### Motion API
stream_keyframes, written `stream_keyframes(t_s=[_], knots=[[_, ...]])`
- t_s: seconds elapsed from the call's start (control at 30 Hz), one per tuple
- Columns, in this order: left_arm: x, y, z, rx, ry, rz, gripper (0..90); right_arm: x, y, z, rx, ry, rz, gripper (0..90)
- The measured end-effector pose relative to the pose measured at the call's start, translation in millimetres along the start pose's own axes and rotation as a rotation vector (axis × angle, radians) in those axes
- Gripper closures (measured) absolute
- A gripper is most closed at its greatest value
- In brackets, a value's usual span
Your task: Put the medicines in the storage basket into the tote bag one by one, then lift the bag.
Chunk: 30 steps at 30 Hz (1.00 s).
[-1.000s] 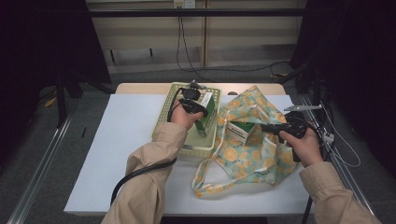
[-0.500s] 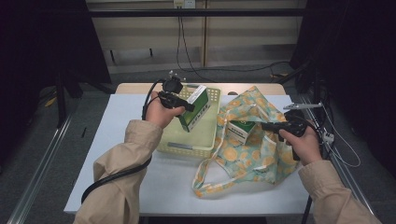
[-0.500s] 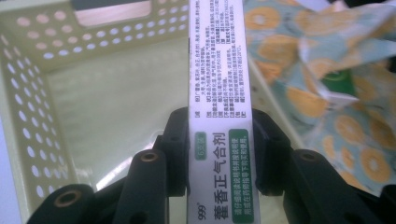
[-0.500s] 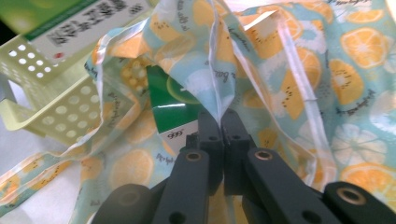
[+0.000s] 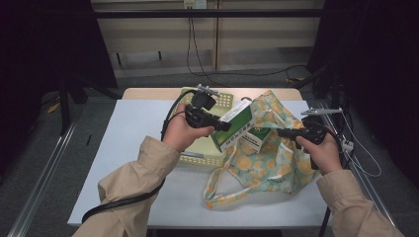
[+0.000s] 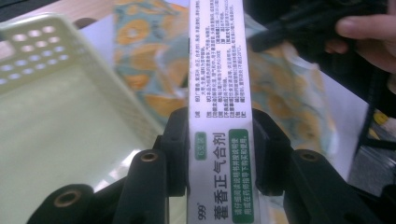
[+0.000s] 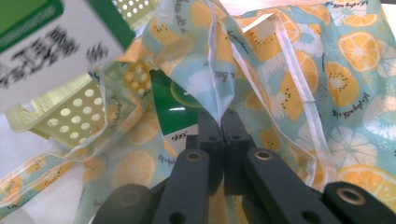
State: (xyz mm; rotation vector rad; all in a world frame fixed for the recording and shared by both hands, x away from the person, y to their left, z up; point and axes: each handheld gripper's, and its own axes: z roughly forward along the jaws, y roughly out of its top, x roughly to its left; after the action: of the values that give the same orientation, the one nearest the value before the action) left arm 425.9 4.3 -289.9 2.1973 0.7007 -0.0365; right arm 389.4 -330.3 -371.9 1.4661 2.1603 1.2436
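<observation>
My left gripper (image 5: pixel 225 127) is shut on a long white and green medicine box (image 5: pixel 238 124), held in the air over the right edge of the pale green basket (image 5: pixel 197 159). In the left gripper view the jaws press both narrow sides of the box (image 6: pixel 217 70). A fruit-print bag (image 5: pixel 269 168) lies to the right on the table, and my right gripper (image 5: pixel 282 132) is shut on its rim, holding the mouth up. The right gripper view shows the thin fabric edge pinched in the right gripper (image 7: pixel 220 116), with a second green box (image 7: pixel 175 112) inside the bag (image 7: pixel 355 70).
The white table (image 5: pixel 128 148) has bare room at the left and front. The basket (image 6: pixel 56 116) looks bare on the side facing the left gripper view. The bag's long handles (image 5: pixel 222 192) trail toward the front edge. Cables run off the table's right side.
The left hand has lifted the box out of the basket and carried it up and to the right, toward the bag's mouth. The right hand has kept still on the bag's rim.
</observation>
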Motion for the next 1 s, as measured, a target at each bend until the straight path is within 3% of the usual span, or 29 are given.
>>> stream_keyframes(t_s=[0.33, 0.53, 0.7, 0.83, 0.87, 1.0], knots=[[-30.8, -10.1, 22.1, 0.046, -0.079, 0.070, 63.3, 3.9, 3.5, -6.9, -0.014, -0.004, -0.006, 89.2], [-39.2, -18.5, 40.1, 0.089, -0.116, 0.105, 63.3, 4.4, 4.5, -10.2, -0.015, -0.009, -0.013, 89.2], [-41.9, -22.5, 55.1, 0.122, -0.088, 0.115, 63.2, 6.6, 3.9, -10.7, -0.013, -0.006, -0.019, 89.2], [-41.3, -24.7, 66.6, 0.129, -0.085, 0.100, 63.3, 7.6, 5.4, -11.8, -0.015, -0.006, -0.023, 89.2], [-39.6, -24.7, 69.0, 0.141, -0.083, 0.114, 63.2, 7.9, 6.2, -12.5, -0.017, -0.004, -0.022, 89.3], [-38.3, -25.2, 79.5, 0.136, -0.084, 0.092, 63.2, 8.5, 8.8, -16.2, -0.022, -0.007, -0.023, 89.2]])
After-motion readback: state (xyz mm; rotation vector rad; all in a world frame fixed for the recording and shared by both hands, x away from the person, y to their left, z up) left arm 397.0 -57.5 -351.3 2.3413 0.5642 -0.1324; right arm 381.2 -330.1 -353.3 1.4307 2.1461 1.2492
